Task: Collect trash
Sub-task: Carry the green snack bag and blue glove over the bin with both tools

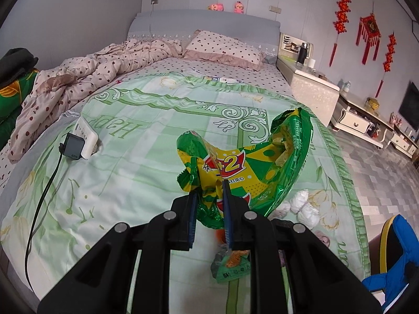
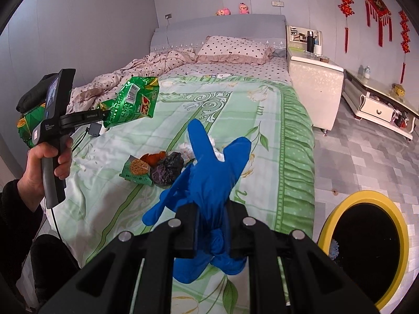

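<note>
My left gripper (image 1: 209,196) is shut on a green and yellow snack wrapper (image 1: 251,162) and holds it up above the bed; the wrapper also shows in the right wrist view (image 2: 131,102). My right gripper (image 2: 210,214) is shut on a blue rubber glove (image 2: 212,172), lifted over the bed's near edge. On the green quilt (image 2: 125,209) lie a small green snack packet (image 2: 134,170), an orange scrap (image 2: 154,158), a crumpled black bag (image 2: 167,168) and white tissue balls (image 1: 303,204). A yellow-rimmed bin (image 2: 366,248) stands on the floor at the right.
A white power strip with a grey charger (image 1: 78,141) and its black cable lies on the bed's left. A rumpled spotted duvet (image 1: 86,78) and pillow (image 1: 222,47) lie at the head. A white bedside cabinet (image 2: 314,89) and low TV units stand right.
</note>
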{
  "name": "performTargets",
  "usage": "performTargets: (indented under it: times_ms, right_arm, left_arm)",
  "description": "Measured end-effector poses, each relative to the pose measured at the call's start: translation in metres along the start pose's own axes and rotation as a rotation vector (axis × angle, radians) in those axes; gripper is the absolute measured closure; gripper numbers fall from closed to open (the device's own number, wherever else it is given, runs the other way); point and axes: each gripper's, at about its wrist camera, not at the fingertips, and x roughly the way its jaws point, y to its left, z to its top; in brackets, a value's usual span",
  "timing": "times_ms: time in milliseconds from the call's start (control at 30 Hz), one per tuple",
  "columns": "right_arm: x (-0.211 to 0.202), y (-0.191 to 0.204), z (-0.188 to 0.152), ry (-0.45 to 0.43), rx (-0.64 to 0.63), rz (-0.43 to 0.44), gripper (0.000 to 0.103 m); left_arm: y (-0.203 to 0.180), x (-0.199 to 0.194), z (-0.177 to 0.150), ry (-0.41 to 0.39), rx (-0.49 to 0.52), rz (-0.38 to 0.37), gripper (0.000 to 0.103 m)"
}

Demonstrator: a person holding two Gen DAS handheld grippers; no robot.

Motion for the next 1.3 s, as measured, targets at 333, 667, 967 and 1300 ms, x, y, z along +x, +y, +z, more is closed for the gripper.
performTargets:
  times_ms: [333, 667, 967, 1300]
  right_arm:
    - [-0.052, -0.021, 0.016, -0.098, 0.041, -0.035, 0.091]
    - [-0.101, -0.054, 0.024, -0.184, 0.086, -0.091, 0.09]
    - [-0.139, -0.091, 0.021, -0.242, 0.138, -0.153, 0.09]
    - [-0.168, -0.134, 0.009, -0.273, 0.196, -0.219, 0.09]
  left_arm:
    - [-0.056, -0.046, 0.001, -0.042, 0.055, -0.098, 0.087]
    - [-0.118, -0.082, -0.002, -0.067, 0.108, -0.187, 0.087]
    - [-0.18, -0.111, -0.002, -0.089, 0.154, -0.271, 0.087]
    - [-0.254, -0.122, -0.013, -0.059, 0.212, -0.368, 0.087]
